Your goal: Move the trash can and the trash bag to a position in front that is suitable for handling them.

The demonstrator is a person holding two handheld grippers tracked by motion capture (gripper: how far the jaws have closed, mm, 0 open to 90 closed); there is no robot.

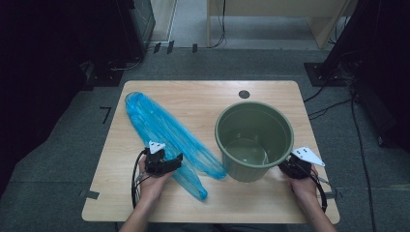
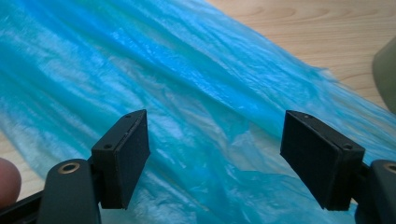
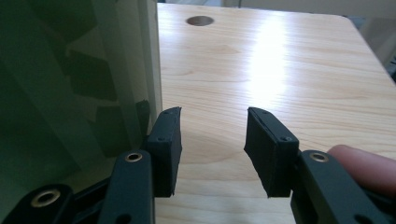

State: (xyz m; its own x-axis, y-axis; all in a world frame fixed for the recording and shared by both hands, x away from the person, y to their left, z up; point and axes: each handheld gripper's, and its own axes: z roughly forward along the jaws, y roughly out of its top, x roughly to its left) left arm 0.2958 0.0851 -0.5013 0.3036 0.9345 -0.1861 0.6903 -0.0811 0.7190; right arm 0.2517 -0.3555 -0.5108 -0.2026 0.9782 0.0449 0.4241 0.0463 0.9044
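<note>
A long crumpled blue plastic bag (image 1: 159, 128) lies diagonally across the left half of the wooden table (image 1: 193, 94). A dark green bucket (image 1: 246, 171) stands upright and empty on the right half. My left gripper (image 1: 178, 162) is at the bag's near end, jaws open. In the left gripper view the blue plastic bag (image 2: 187, 93) spreads under and beyond the left gripper (image 2: 215, 149), with no film pinched between the pads. My right gripper (image 1: 286, 166) sits low at the bucket's near right side. The right gripper (image 3: 212, 144) is open over bare wood, with the bucket's wall (image 3: 70, 93) just outside one jaw.
A round cable hole (image 1: 244, 94) is in the tabletop behind the bucket, also seen as a dark hole (image 3: 200, 20) in the right gripper view. Bare wood (image 3: 289, 70) lies right of the bucket. Dark equipment and cables surround the table on the floor.
</note>
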